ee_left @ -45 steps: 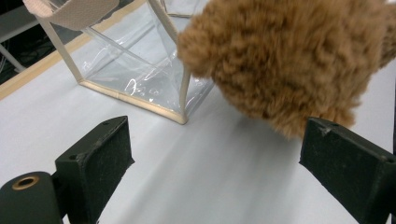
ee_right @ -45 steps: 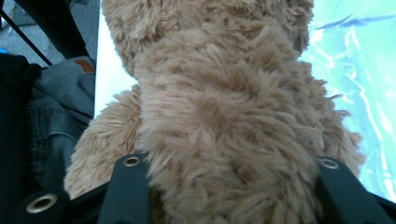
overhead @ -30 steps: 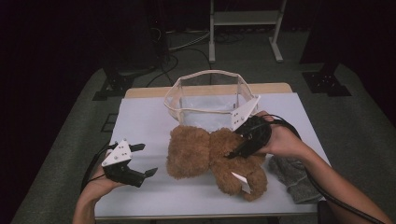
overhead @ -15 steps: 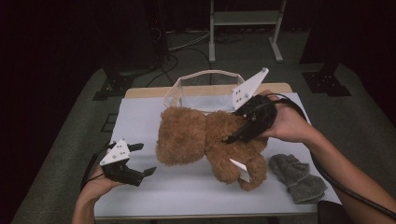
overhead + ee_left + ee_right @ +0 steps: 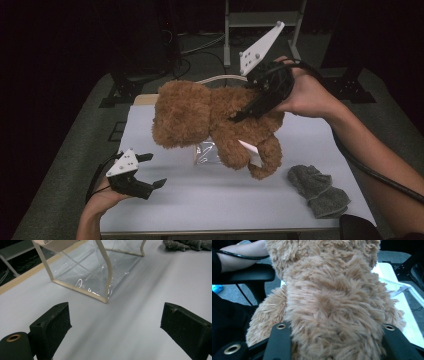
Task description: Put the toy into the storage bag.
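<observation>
The right gripper (image 5: 235, 117) clenched the fluffy brown plush teddy bear (image 5: 215, 125), hoisted above the counter (image 5: 225, 200); the clear plastic bin (image 5: 95, 272) awaited; the left gripper (image 5: 152, 170) sat released, empty.

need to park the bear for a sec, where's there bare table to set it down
Bare patch: front middle of the table, between the left gripper and the grey cloth. Crowded: the back middle, where the clear bag stands, under the teddy bear held up by the right gripper.
</observation>
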Tool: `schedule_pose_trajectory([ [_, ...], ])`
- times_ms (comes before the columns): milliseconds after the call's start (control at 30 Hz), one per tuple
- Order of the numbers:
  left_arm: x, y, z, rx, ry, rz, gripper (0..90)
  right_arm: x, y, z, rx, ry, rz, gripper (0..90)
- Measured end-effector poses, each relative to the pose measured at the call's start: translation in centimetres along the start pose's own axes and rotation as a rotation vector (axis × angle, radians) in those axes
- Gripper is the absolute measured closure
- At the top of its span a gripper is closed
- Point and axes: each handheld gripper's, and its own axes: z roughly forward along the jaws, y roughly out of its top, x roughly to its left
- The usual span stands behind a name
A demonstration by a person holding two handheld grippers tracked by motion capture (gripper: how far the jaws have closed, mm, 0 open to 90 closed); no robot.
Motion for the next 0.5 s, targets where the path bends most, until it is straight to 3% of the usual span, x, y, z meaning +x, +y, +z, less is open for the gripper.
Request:
schedule_pose_trajectory([
  [300, 0.2, -0.2, 0.1, 0.004, -0.004, 0.001, 8.3, -2.3, 1.6, -1.0, -0.005, -0.016, 0.004, 50.3],
  [500, 0.2, -0.6, 0.4, 0.021, -0.007, 0.000, 8.3, -5.1, 3.3, -0.9, 0.013, -0.031, 0.008, 50.2],
])
